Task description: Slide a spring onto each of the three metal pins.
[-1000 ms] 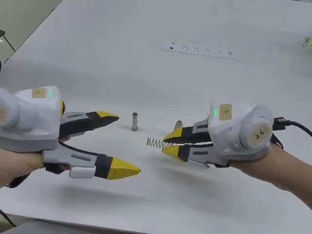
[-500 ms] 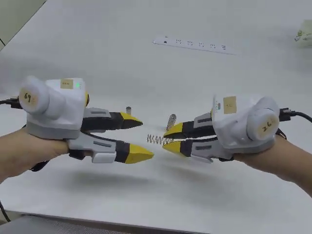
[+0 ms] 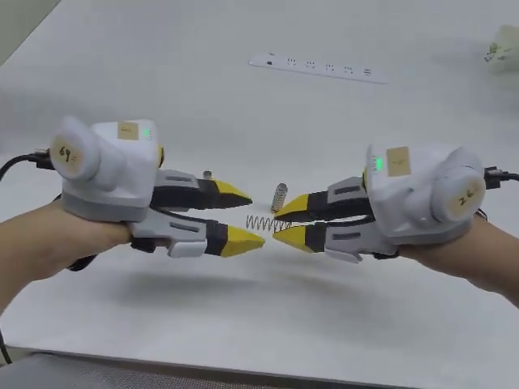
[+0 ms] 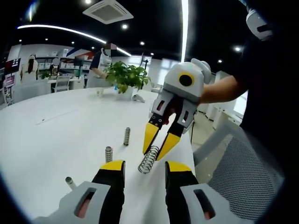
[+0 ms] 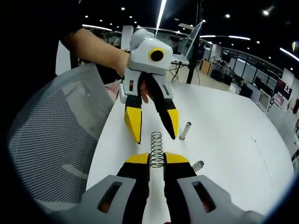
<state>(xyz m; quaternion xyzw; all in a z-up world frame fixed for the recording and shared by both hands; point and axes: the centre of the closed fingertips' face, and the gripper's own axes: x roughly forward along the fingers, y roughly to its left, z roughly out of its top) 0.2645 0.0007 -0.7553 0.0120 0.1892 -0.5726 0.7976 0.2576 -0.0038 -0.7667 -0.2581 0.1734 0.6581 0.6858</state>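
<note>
My right gripper point(image 3: 282, 224) is shut on one end of a loose coil spring point(image 3: 261, 223), held level above the white table point(image 3: 243, 113). The spring point(image 5: 156, 149) sticks out from its yellow tips point(image 5: 157, 159). My left gripper point(image 3: 247, 217) faces it, open, and the spring's free end point(image 4: 145, 163) reaches between its tips point(image 4: 145, 167) without touching. Behind the tips stand a bare metal pin point(image 3: 208, 174) and a pin wearing a spring point(image 3: 280, 194). The left gripper view shows two sprung pins point(image 4: 126, 136) point(image 4: 108, 154) and the bare pin point(image 4: 70, 182).
A white power strip point(image 3: 316, 66) lies at the far side of the table. A potted plant point(image 4: 126, 74) stands at the far end. A mesh chair back point(image 5: 51, 135) is close behind the person.
My left gripper has swung right and inward until its open tips meet the spring's free end. The right gripper has kept hold of the spring and barely shifted.
</note>
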